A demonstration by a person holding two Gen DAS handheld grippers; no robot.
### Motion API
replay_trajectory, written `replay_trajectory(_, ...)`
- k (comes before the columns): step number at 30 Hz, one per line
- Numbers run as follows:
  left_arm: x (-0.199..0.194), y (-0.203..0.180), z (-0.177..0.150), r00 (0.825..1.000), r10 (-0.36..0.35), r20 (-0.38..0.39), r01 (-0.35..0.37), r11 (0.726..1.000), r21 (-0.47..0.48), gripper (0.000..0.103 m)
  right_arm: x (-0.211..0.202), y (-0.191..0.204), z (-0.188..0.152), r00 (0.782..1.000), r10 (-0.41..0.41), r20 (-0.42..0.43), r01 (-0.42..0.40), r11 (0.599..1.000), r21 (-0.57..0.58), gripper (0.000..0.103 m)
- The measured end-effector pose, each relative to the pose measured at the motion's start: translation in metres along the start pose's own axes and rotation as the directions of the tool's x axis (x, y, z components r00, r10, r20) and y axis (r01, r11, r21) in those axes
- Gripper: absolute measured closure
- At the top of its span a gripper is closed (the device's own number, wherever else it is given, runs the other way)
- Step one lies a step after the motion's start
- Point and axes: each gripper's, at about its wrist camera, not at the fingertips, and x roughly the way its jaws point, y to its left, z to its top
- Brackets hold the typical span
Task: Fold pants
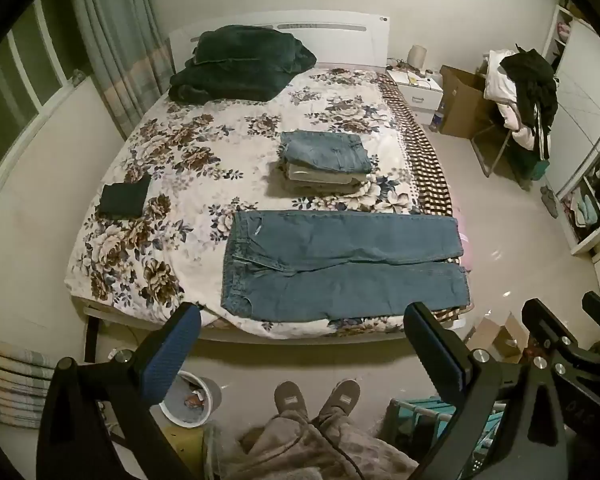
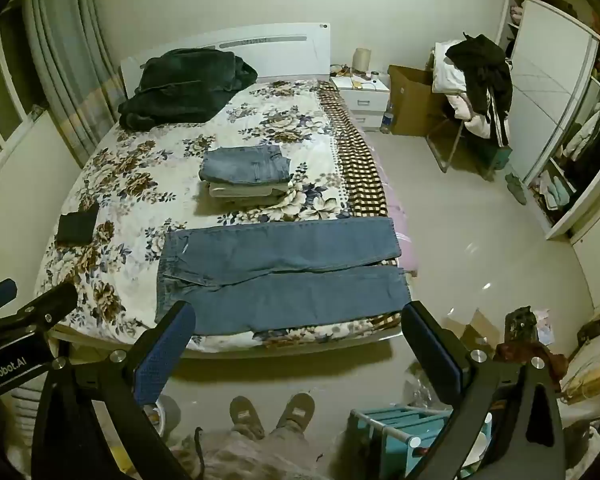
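Observation:
A pair of blue jeans (image 1: 340, 264) lies spread flat across the near end of the bed (image 1: 172, 184), waist to the left and both legs side by side to the right; it also shows in the right wrist view (image 2: 284, 276). My left gripper (image 1: 302, 320) is open and empty, held above the floor just short of the bed's near edge. My right gripper (image 2: 298, 320) is open and empty too, at about the same height and distance. A stack of folded pants (image 1: 326, 160) sits mid-bed behind the jeans, also in the right wrist view (image 2: 246, 178).
A dark green blanket (image 1: 236, 64) lies at the headboard and a small dark folded cloth (image 1: 124, 200) at the bed's left. A bin (image 1: 192, 400) and a teal rack (image 2: 404, 428) stand on the floor by my feet. A chair heaped with clothes (image 1: 524, 92) stands right.

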Motion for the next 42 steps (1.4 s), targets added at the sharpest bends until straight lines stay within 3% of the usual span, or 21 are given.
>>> replay_trajectory(23,0.001,0.0,0.001,1.0,-0.003,0.012,0.003,1.0,-0.002,0.0,0.001,-0.001,-0.002,1.0,-0.018,-0.008,0.018,1.0,-0.008,0.0)
replay_trajectory(29,-0.014,-0.009,0.018,1.0,-0.01,0.011,0.01,1.0,-0.006,0.0,-0.002,-0.008,0.001,1.0,-0.019,-0.006,0.019,1.0,-0.01,0.0)
replay_trajectory(42,-0.013,-0.002,0.007,1.0,-0.005,0.015,0.006,1.0,-0.003,0.0,-0.005,-0.012,0.004,1.0,-0.023,0.0,0.023,1.0,-0.015,0.0)
